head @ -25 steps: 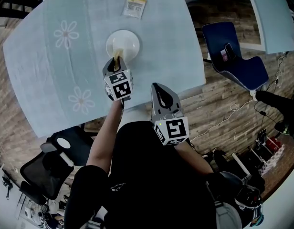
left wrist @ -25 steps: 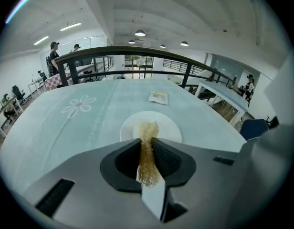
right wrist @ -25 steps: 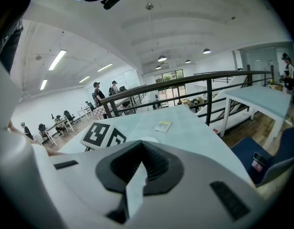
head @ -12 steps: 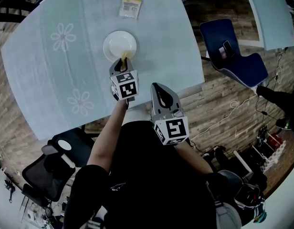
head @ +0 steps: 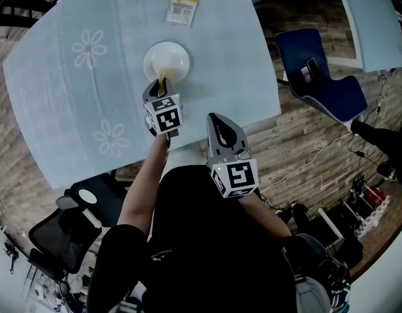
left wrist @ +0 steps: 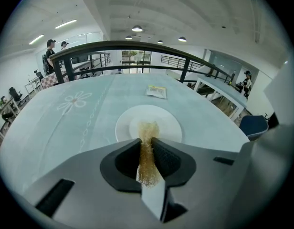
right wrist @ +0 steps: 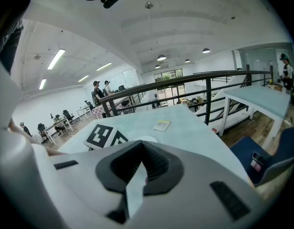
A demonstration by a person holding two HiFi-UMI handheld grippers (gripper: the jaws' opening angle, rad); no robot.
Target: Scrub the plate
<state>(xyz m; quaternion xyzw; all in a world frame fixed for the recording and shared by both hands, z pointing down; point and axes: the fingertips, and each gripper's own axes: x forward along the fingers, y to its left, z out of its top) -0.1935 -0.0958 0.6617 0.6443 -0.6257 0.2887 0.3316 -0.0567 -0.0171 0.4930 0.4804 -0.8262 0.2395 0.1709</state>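
Now the golden scouring pad is clamped in the left gripper and pressed on the near part of the white plate. It is shifted slightly left from half a second ago, so scrubbing is judged under way. The right gripper is held back, closed on nothing.

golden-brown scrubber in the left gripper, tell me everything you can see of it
The golden-brown fibrous scrubber looks like a wiry, tangled mesh wad, squeezed thin and upright between the shut jaws of the left gripper. A frayed tuft sticks out past the jaw tips over the round white plate. Whether it presses on the plate cannot be told.
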